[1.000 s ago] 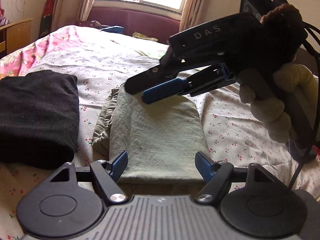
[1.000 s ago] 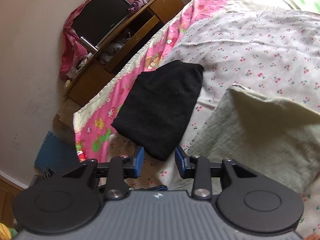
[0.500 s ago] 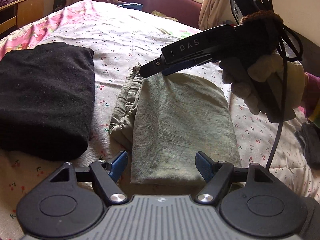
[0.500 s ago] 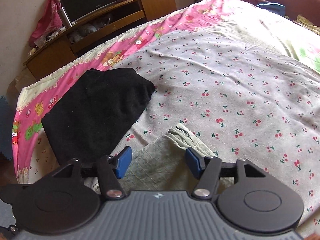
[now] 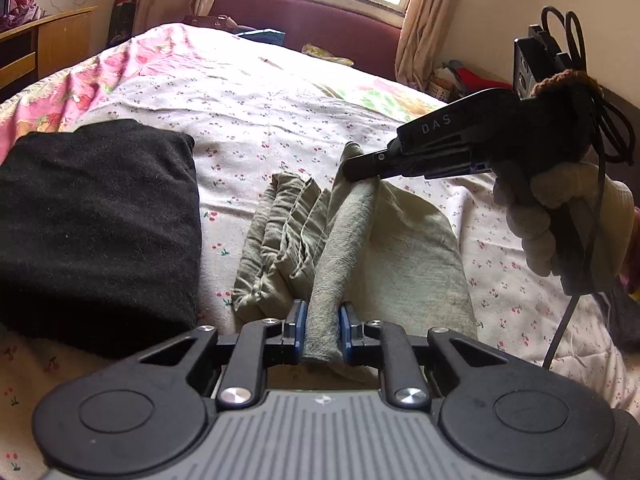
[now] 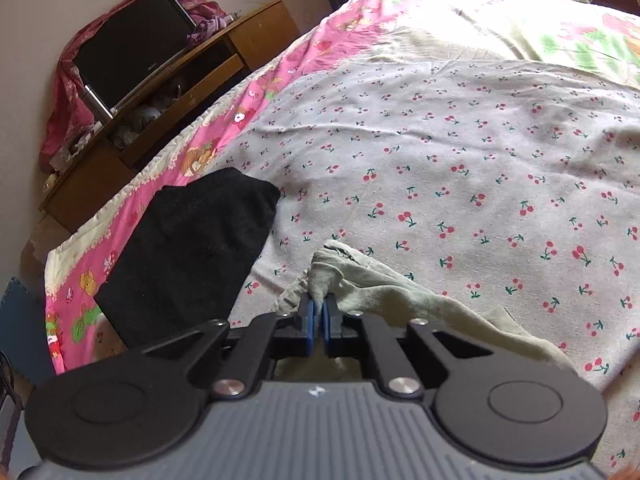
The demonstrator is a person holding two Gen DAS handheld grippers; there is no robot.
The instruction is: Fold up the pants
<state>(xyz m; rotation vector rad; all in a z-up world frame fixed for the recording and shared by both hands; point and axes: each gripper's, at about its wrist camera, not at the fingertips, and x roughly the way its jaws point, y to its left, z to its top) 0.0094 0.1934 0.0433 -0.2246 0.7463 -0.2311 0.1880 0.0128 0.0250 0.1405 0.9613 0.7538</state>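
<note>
At bottom centre, the left gripper [image 5: 322,330] pinches the near edge of the grey-green pants [image 5: 404,256], which lie mid-frame on the bed [image 5: 280,120]. Farther up, the right gripper [image 6: 319,320] clamps the far edge. Likely a final fold; next, both edges should swing over together.

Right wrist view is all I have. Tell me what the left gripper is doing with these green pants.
Observer: The left gripper is shut on the near edge of the green pants.
Operator: Report how my right gripper sits from there.
Observer: The right gripper pinches the far end, lifting a ridge of cloth that runs between both grippers.
Operator: Say what lies left of that ridge.
Observer: Bunched layers of the pants rest on the bedsheet, apart from the folded black garment.
</note>
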